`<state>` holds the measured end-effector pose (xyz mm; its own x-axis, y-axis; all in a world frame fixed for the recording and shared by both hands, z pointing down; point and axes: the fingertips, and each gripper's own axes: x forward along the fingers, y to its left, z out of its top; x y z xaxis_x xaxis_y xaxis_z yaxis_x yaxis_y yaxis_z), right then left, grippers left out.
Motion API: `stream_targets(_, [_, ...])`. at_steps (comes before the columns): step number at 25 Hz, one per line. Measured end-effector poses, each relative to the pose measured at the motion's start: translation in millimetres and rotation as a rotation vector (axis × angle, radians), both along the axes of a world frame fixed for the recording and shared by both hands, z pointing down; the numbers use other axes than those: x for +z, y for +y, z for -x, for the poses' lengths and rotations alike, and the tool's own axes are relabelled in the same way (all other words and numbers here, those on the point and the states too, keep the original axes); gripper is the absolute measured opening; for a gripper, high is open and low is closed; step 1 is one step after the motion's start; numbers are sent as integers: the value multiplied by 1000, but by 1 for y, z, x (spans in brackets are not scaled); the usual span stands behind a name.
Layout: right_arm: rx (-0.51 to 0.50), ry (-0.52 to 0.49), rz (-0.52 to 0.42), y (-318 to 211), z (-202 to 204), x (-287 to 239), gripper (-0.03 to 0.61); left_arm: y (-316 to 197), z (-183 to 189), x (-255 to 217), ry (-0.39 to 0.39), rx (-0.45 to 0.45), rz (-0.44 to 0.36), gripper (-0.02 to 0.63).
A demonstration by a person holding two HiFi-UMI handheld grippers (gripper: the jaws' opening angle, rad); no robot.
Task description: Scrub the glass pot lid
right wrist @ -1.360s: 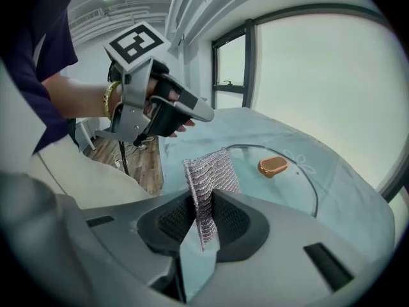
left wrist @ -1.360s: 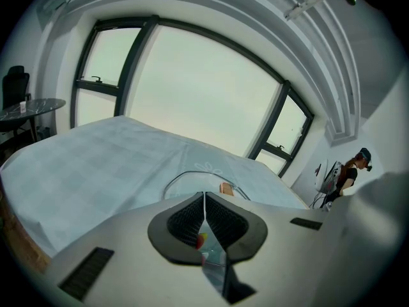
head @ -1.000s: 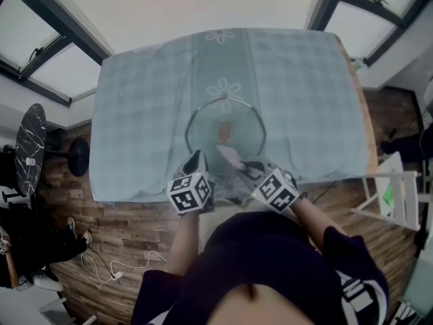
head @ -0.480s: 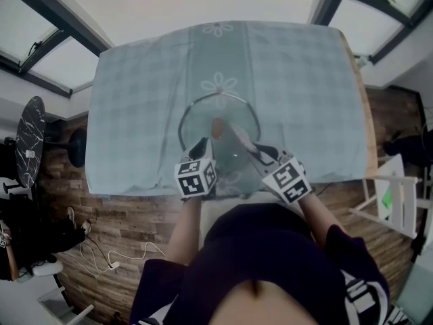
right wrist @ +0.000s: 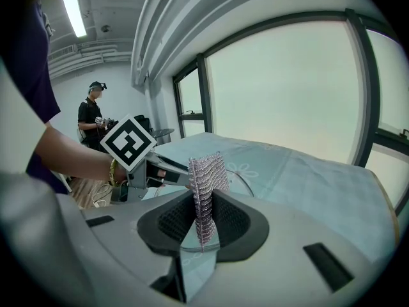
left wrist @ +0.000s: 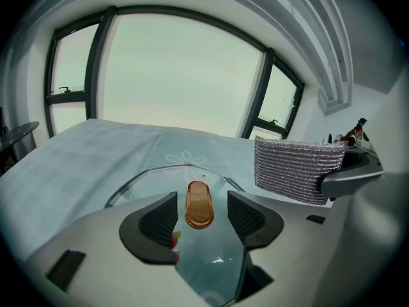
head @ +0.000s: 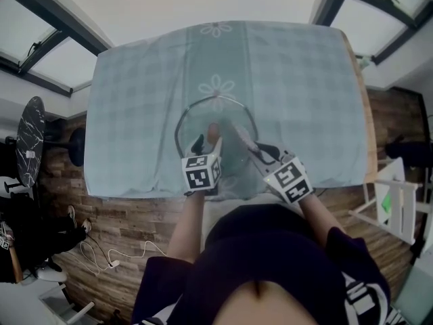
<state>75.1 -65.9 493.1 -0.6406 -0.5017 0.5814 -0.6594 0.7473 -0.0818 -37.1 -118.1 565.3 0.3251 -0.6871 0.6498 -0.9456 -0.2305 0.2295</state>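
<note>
1. Item: glass pot lid. It lies flat on the checked cloth that covers the tabletop, at the near middle, directly ahead of the person and under both claws.
2. Fitting: amber oblong knob at the lid's centre. Its long axis runs away from the person, in line with the way the left claw points.
3. Left claw: jaws apart, having just been opening. The knob shows in the gap between the two dark pads, and neither pad touches it. Whether the pads are level with the knob or a little above it cannot be told.
4. Right claw: jaws clamped on a silvery mesh scrub pad, which stands on edge beyond the tips. It hangs over the right part of the lid, just beside the knob and apart from the left claw.
5. Governing relation: the knob sits straight ahead of the left claw, narrow width across the gap, so closing the jaws would pinch its two long sides. The left claw is the nearer to the knob; the right claw is the nearer to the open glass.
6. Judgement: the left claw is placed to steady the lid by its knob while the right claw brings the pad down to the glass. Scrubbing contact is not yet evident.
</note>
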Motion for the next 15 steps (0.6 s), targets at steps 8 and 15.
stream_targets(8, [14,-10,20,-13,-8,4,83,-12,-6,24,-68,14,54,259])
stream_targets(15, [25,-20,43,-22,-13,9,83,-20,-8,39,-113,12,84,258])
